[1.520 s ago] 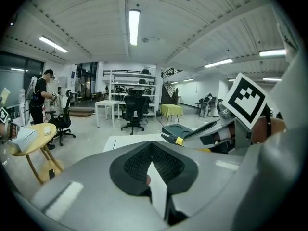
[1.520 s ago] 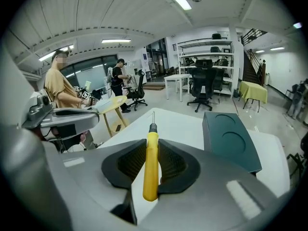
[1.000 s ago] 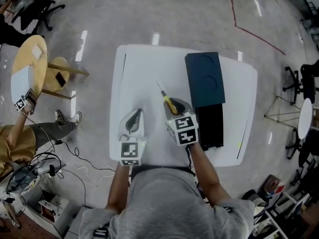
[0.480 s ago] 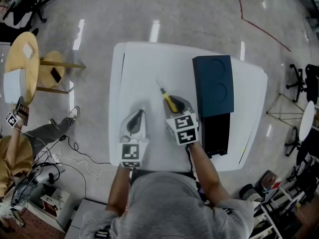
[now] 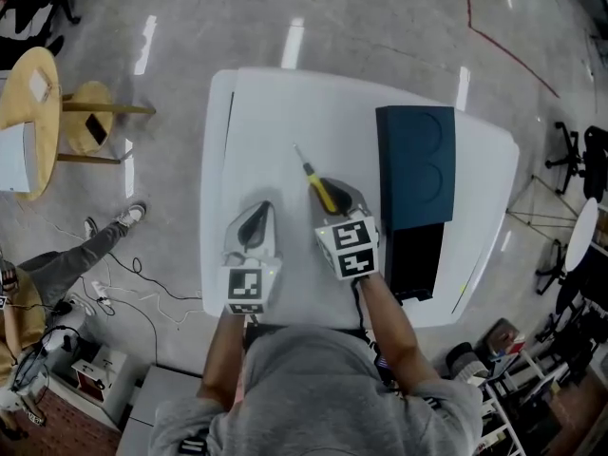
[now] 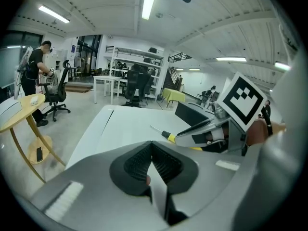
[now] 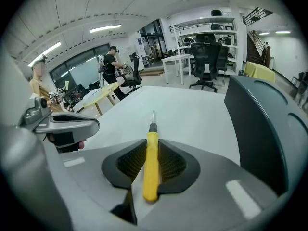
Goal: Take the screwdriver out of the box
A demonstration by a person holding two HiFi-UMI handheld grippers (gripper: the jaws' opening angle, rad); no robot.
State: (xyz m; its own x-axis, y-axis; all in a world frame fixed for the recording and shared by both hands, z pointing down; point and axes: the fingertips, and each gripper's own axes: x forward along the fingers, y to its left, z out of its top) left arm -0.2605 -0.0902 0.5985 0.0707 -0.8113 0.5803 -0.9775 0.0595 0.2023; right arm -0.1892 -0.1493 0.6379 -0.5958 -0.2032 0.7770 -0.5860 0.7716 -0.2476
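Observation:
A screwdriver (image 5: 316, 182) with a yellow handle (image 7: 151, 163) and thin metal shaft sticks forward out of my right gripper (image 5: 340, 198), whose jaws are shut on the handle. It hangs low over the white table (image 5: 275, 131), left of the box. The box's dark blue lid (image 5: 415, 164) is slid back, leaving the black open tray (image 5: 416, 262) bare near the front edge. My left gripper (image 5: 255, 228) is beside the right one, to its left, its jaws pressed together with nothing between them. In the left gripper view the screwdriver (image 6: 166, 135) shows ahead on the right.
A round wooden side table (image 5: 36, 112) and stool stand left of the white table. Cables and a seated person's legs (image 5: 76, 255) lie on the floor at the left. Office chairs (image 5: 575, 160) stand at the right. White table surface lies ahead of both grippers.
Both grippers have sunk toward the table, the right one still carrying the screwdriver. The head view has shifted, so table and box sit slightly higher and further right.

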